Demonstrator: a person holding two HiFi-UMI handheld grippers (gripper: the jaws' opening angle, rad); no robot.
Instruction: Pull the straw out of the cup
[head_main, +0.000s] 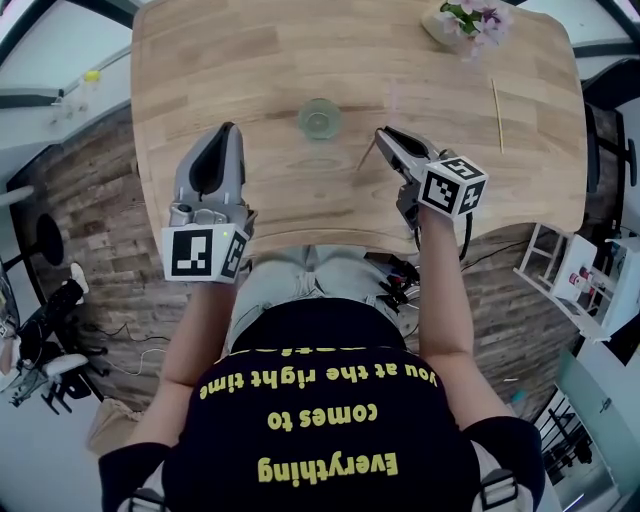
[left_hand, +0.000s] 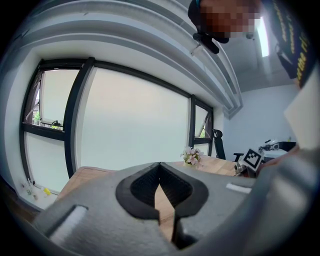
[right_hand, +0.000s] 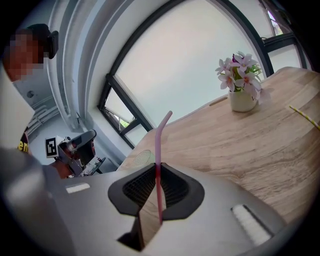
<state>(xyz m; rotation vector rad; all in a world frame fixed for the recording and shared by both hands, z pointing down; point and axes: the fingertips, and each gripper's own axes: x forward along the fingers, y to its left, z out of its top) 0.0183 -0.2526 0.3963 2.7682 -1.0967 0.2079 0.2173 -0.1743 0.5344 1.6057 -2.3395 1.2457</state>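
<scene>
Between the fingers (right_hand: 137, 187) of the right gripper (right_hand: 157, 167) stands the straw (right_hand: 158, 147). It is thin and pink, it runs nearly upright through the grip, and its short top part bends away to one side. The lower end reaches down past the pads toward the gripper's body. The two fingers are almost fully together and pinch the straw at their tips, so the straw is out of the cup (head_main: 319, 118) and held above the wooden worktop (head_main: 250, 60).

The cup is a clear glass. It stands alone on the worktop, a little beyond the two grippers and between them in the head view, with nothing inside that can be seen.

The left gripper (left_hand: 160, 166) is held over the near edge of the worktop, to the left of the cup and well apart from it. Its fingers (left_hand: 142, 187) are pressed together at the tips and nothing is between them; only the wood shows through the narrow gap behind the tips.

Counted, there is one straw, one cup and two grippers. Further on the worktop there is one small pale pot with pink flowers (head_main: 468, 18) at the far edge, and one thin light stick (head_main: 496, 115) lying flat to the right of the right gripper.
</scene>
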